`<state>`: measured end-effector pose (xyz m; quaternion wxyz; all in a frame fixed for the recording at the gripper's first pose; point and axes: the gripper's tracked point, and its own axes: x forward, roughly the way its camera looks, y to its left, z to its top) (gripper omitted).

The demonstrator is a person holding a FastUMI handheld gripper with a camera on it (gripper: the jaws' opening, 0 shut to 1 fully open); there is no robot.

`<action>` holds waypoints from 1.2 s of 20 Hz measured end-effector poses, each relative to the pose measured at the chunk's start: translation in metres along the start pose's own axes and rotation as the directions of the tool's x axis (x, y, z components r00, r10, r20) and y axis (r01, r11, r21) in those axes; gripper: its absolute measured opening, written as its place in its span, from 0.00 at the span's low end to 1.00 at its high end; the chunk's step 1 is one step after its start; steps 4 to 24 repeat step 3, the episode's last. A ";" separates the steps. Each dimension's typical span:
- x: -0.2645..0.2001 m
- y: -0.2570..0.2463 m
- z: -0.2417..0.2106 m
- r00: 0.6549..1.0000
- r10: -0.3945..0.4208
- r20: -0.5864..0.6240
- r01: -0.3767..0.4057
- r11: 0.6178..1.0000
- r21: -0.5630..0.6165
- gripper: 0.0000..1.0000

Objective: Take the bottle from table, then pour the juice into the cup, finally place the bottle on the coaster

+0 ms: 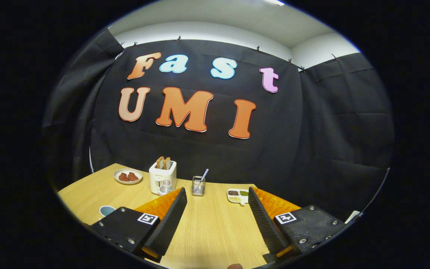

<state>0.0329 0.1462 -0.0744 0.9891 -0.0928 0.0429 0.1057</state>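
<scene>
toaster (pixel 162 176) right of plate (pixel 128 176), cup (pixel 106 210) nearer

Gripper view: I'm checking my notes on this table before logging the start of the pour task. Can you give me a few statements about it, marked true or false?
1. The tongs are open with only bare table between them. True.
2. The toaster has two slices of bread standing in its slots. True.
3. The plate beside the toaster holds green beans. False: it holds reddish-brown pieces of food.
4. The wire holder with a striped straw stands beyond the tongs. True.
5. The cup is gripped in the tongs. False: it stands on the table beside the left finger, untouched.
6. The divided dish has nothing in it. False: its compartments hold dark, green and pale fillings.
</scene>
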 end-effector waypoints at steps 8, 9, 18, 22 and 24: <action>-0.009 -0.014 0.003 0.999 -0.033 0.016 0.033 0.999 0.010 0.98; -0.009 -0.014 0.003 0.999 -0.033 0.016 0.033 0.999 0.010 0.98; -0.009 -0.014 0.003 0.999 -0.033 0.016 0.033 0.999 0.010 0.98; -0.009 -0.014 0.003 0.999 -0.033 0.016 0.033 0.999 0.010 0.98; -0.009 -0.014 0.003 0.999 -0.033 0.016 0.033 0.999 0.010 0.98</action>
